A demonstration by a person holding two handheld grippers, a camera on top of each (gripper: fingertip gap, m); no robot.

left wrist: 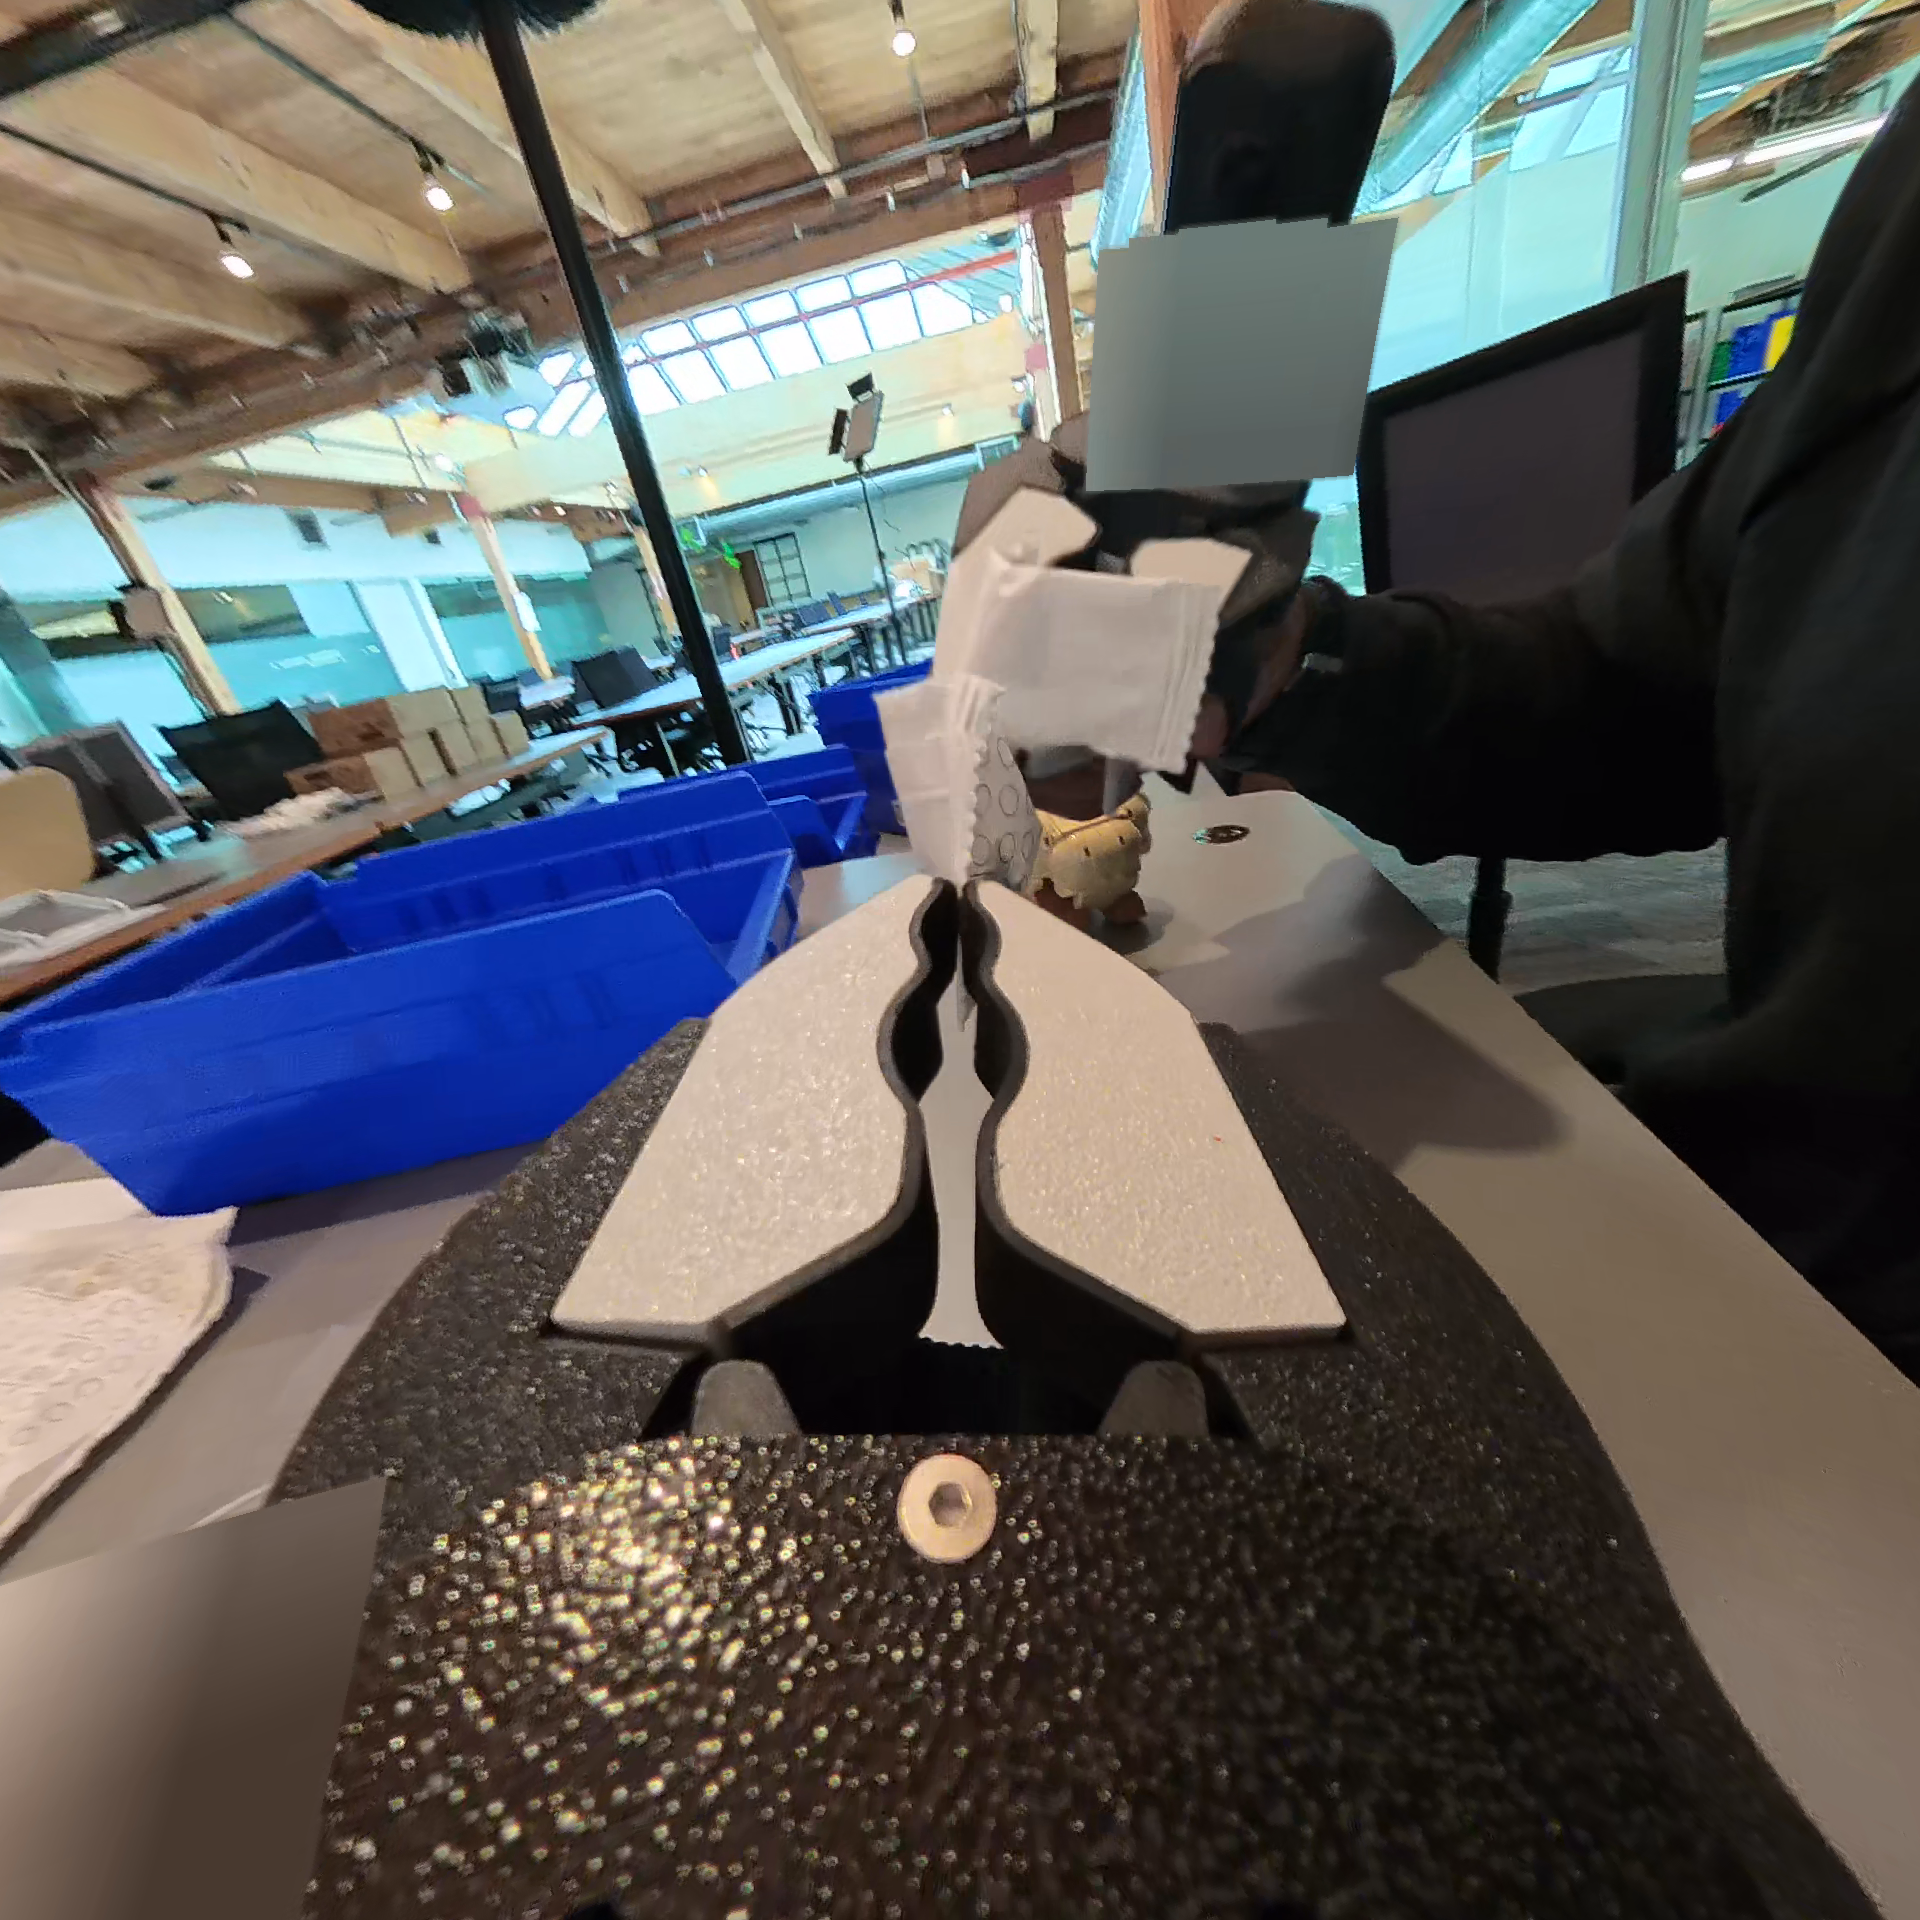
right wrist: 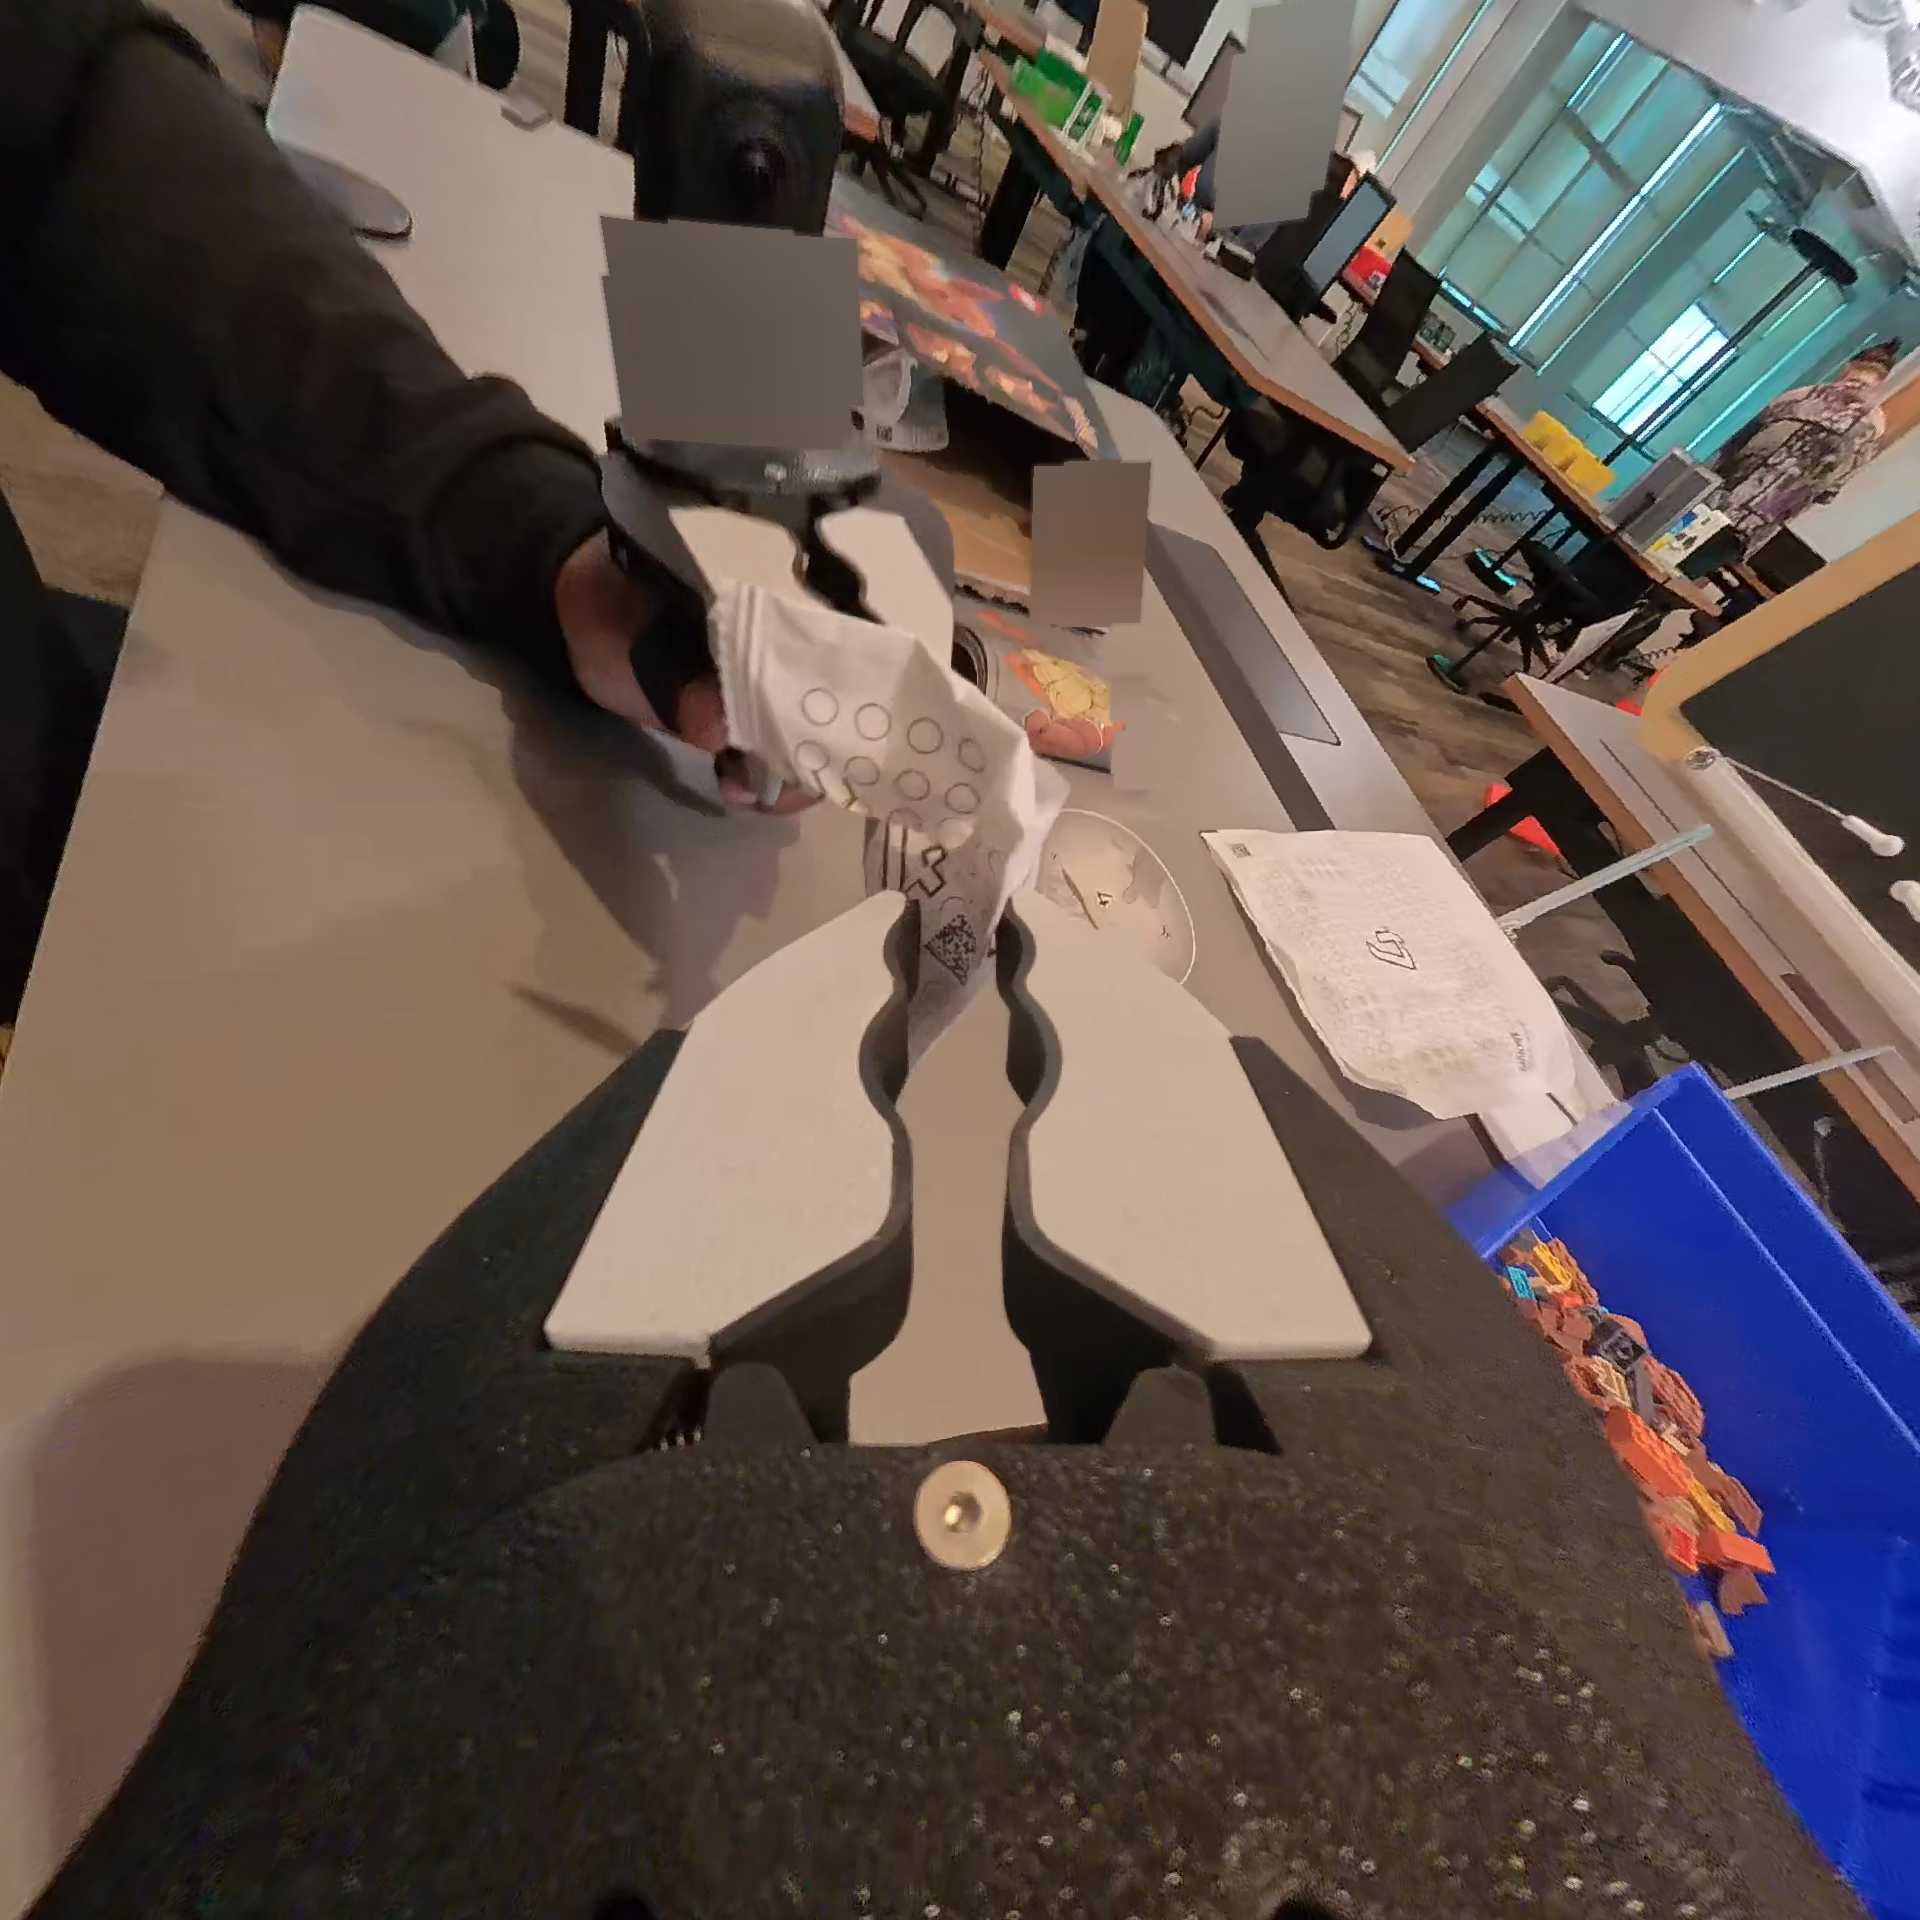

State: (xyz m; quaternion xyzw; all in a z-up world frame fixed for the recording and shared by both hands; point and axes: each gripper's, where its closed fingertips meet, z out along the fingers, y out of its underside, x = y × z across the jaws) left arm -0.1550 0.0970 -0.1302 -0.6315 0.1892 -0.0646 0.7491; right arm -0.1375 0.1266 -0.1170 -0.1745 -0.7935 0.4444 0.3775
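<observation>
Left wrist view: left gripper (left wrist: 958,894) is closed on the edge of a white paper bag printed with circles (left wrist: 1081,665), held above the grey counter (left wrist: 1455,1091). Right gripper (right wrist: 951,914) stands slightly parted around the bag's other end, pads not pressing. Blue plastic bin (left wrist: 395,997) sits beside.

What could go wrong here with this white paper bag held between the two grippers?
The left gripper pinches only a thin serrated edge of the paper bag, so it may slip or tear. The right gripper stands open around the other end, so that end could drop free. Any contents left could spill on the grey table, missing the blue bin.
</observation>
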